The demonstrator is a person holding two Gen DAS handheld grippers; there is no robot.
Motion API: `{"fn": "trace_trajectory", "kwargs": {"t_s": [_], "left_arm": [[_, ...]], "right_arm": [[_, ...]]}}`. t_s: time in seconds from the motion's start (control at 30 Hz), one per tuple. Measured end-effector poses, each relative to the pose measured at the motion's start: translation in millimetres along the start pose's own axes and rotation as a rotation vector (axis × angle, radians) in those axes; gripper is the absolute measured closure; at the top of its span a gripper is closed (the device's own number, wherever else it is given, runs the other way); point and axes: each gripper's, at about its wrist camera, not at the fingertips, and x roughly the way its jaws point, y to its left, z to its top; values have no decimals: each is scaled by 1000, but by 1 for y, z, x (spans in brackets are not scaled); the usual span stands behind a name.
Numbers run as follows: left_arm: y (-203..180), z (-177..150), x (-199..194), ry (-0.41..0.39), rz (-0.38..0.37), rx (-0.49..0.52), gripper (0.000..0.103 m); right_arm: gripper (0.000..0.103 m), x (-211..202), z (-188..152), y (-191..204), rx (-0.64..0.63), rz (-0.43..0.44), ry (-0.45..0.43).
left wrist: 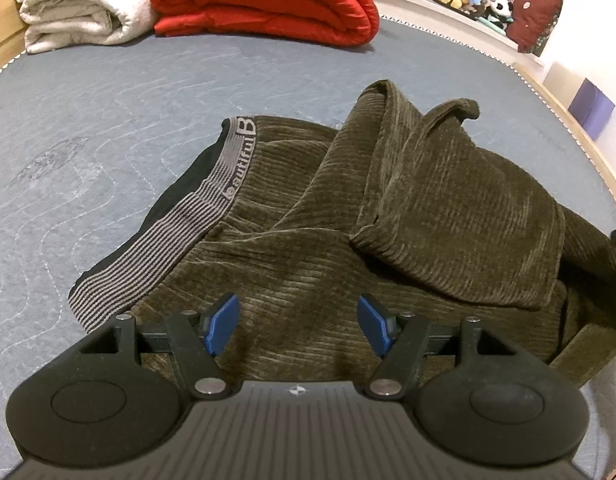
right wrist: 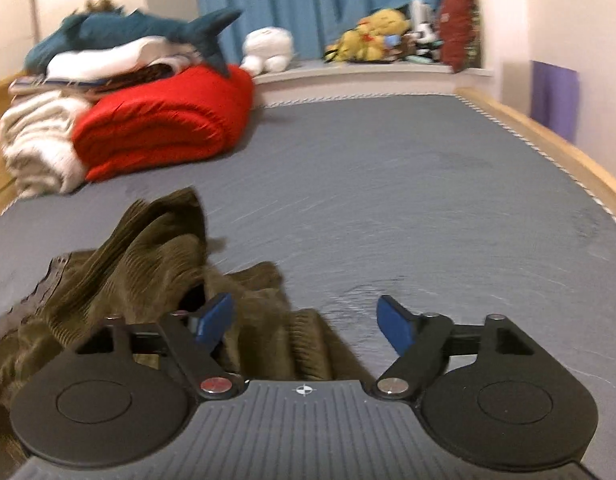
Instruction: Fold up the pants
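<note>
Pants (left wrist: 308, 216): olive corduroy, crumpled on bed (left wrist: 108, 120), legs heaped. Left claw (left wrist: 298, 322) wide, empty, above fabric; right claw (right wrist: 306, 322) wide, empty. Step: pre-fold. Next: grasp, spread flat.

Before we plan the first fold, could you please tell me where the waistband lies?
In the left wrist view the waistband runs along the pants' left edge, left of the open left gripper.

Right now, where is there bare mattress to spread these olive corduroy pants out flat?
Bare grey quilted mattress lies right of the olive corduroy pants, out to the wooden bed rail. Another open strip runs left of their striped waistband. The far-left corner is crowded: red folded quilt and cream blanket.
</note>
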Motion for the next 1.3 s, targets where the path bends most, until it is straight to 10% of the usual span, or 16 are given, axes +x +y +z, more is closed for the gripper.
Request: {"fn": "trace_trajectory", "kwargs": {"t_s": [0.33,0.5,0.83,1.1,1.3], "left_arm": [[6,2,3,6,7,-20,32],[6,3,2,8,1,-28,32],[1,5,-7,-6,-34,-22,32],[9,0,-12,-10,-42,-23,32],[7,-1,-13,-3,-46,-23,32]], "right_arm": [[20,66,-8,86,-388,-165,105],[80,75,-8,99,-400,-202,105],[94,31,13,81,-232,-172,-30],[95,-67,21,11,140,-454,-238],[92,-78,-23,-66,461,-481,-16]]}}
